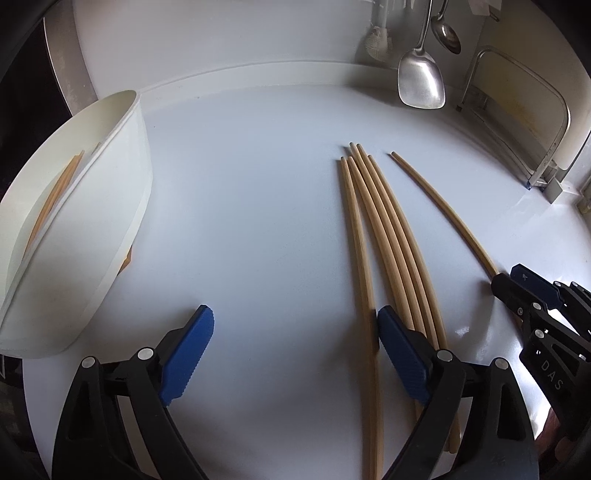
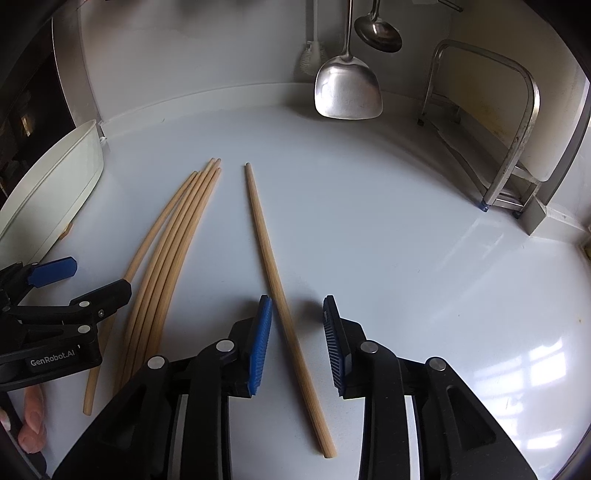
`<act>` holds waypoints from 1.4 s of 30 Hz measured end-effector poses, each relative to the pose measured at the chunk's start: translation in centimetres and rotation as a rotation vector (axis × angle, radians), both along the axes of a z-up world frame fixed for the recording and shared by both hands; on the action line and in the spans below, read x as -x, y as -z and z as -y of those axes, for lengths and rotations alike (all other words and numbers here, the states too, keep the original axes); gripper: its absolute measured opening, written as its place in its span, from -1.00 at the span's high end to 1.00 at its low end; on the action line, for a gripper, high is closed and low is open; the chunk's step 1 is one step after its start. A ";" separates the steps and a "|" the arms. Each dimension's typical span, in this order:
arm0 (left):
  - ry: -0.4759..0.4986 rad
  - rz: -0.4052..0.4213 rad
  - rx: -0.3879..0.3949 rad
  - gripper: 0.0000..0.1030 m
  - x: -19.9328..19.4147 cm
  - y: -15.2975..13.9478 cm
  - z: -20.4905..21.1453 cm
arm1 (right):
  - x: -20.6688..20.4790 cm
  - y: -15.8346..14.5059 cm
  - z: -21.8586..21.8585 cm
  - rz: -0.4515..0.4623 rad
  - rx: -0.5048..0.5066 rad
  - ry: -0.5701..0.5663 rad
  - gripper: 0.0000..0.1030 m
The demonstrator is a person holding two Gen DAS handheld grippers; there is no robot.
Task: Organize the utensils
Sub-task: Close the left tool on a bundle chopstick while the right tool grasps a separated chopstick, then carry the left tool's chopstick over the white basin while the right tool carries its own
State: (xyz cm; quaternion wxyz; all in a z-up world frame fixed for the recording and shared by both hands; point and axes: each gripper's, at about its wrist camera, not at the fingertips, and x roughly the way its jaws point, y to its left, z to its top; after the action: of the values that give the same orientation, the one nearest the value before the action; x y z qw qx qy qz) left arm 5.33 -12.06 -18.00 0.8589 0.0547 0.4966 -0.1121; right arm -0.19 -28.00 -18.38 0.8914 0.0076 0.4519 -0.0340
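Observation:
Several wooden chopsticks (image 1: 384, 229) lie side by side on the white counter (image 1: 258, 184), seen also in the right wrist view as a bundle (image 2: 173, 251). One single chopstick (image 2: 266, 251) lies apart to their right, running between the blue pads of my right gripper (image 2: 297, 299); a gap shows on both sides, so it is open. My left gripper (image 1: 293, 332) stands wide open, its right pad beside the bundle's leftmost stick. A white oblong container (image 1: 110, 184) at the left holds a few chopsticks (image 1: 55, 192).
A metal spatula (image 2: 347, 92), a ladle (image 2: 378, 33) and a white brush (image 2: 314, 55) hang on the back wall. A metal rack (image 2: 517, 129) stands at the right. A person's fingers (image 2: 33, 424) show under the left gripper (image 2: 74, 280).

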 end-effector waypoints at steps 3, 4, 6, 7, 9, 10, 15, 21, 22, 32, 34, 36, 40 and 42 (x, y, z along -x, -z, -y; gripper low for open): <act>-0.006 0.009 -0.002 -0.75 -0.1 0.1 0.2 | -0.1 0.0 -0.1 0.001 0.003 -0.009 0.45; -0.010 0.011 -0.003 -0.75 -0.1 0.1 0.2 | -0.2 0.0 -0.1 0.003 0.005 -0.013 0.45; -0.018 0.011 -0.002 -0.69 -0.2 0.0 0.2 | -0.3 0.0 -0.2 0.005 0.005 -0.020 0.43; -0.022 0.015 -0.002 -0.65 -0.1 0.0 0.2 | -0.4 0.0 -0.2 0.005 0.004 -0.023 0.40; -0.019 0.020 0.000 -0.47 -0.1 -0.2 0.4 | -0.6 0.0 -0.3 0.006 0.000 -0.029 0.38; -0.016 0.022 0.000 -0.43 -0.1 -0.3 0.5 | -0.7 0.0 -0.4 0.009 0.000 -0.032 0.38; 0.015 0.028 0.004 0.07 0.4 -0.6 1.2 | -1.3 -0.1 -1.0 0.011 0.009 -0.065 0.38; 0.067 0.024 0.011 0.86 1.3 -0.9 2.3 | -1.0 -0.2 -1.3 0.001 0.019 -0.082 0.87; 0.068 0.023 0.008 0.86 1.3 -0.9 2.4 | -1.0 -0.2 -1.3 -0.001 0.019 -0.081 0.87; 0.080 0.003 0.070 0.86 1.5 -3.5 1.1 | -0.4 -2.2 -0.9 -0.014 -0.084 -0.041 0.88; 0.090 0.018 0.083 0.86 1.5 -5.0 0.7 | -0.3 -3.4 -1.4 -0.002 -0.089 -0.041 0.88; 0.095 0.036 0.091 0.86 1.3 -6.6 0.2 | -0.4 -4.8 -1.8 0.012 -0.103 -0.037 0.88; 0.086 0.064 0.103 0.86 0.7 -9.5 -1.8 | -0.8 -8.2 -3.3 0.044 -0.149 -0.042 0.88; 0.075 0.075 0.098 0.86 0.6 -10.9 -3.6 | -1.0 -9.9 -4.9 0.062 -0.149 -0.061 0.88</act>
State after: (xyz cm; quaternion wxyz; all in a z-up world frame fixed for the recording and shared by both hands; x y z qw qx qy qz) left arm 4.77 -8.43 -7.07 0.8738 0.0352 0.4556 -0.1661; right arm 0.79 -23.13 -8.49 0.9025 0.0611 0.4256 0.0270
